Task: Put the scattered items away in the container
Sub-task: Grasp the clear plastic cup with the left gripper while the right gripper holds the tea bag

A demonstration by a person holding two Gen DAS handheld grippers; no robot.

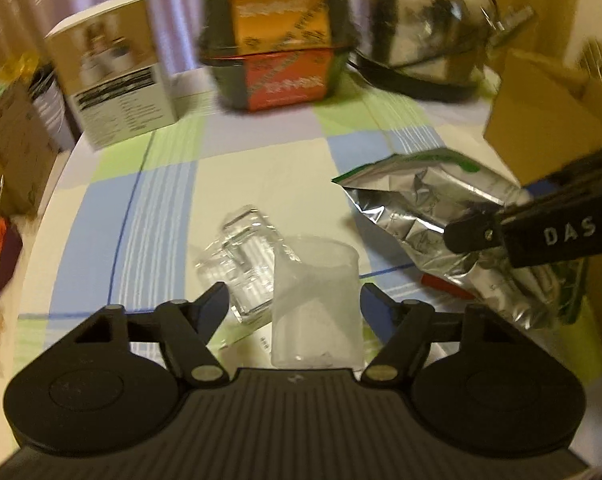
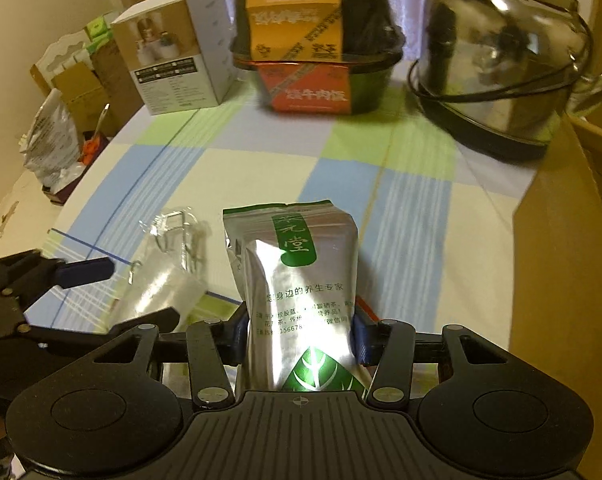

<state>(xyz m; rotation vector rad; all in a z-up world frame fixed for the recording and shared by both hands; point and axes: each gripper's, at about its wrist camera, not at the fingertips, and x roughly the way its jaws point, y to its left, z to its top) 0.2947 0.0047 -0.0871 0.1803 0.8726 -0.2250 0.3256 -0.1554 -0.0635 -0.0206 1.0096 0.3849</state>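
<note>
Silver tea pouch (image 2: 301,300) sits clamped between my right gripper (image 2: 301,340) fingers, above the checked cloth — cardboard box (image 2: 561,260) at 3 o'clock. My left gripper (image 1: 295,304) is spread wide around a translucent cup (image 1: 317,300), not gripping — clear plastic case (image 1: 241,264) at its 11 o'clock.

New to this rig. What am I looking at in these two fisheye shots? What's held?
No robot arm: a person carries handheld tongs in each hand, each with a camera looking along its two fingers.

Left view: the left tongs stand open around a clear plastic cup on the checked tablecloth, with a clear glass item beside it.

Right view: the right tongs are shut on a silver foil pouch.

Behind stand a white carton, a boxed meal and a steel kettle; a cardboard box sits right.
</note>
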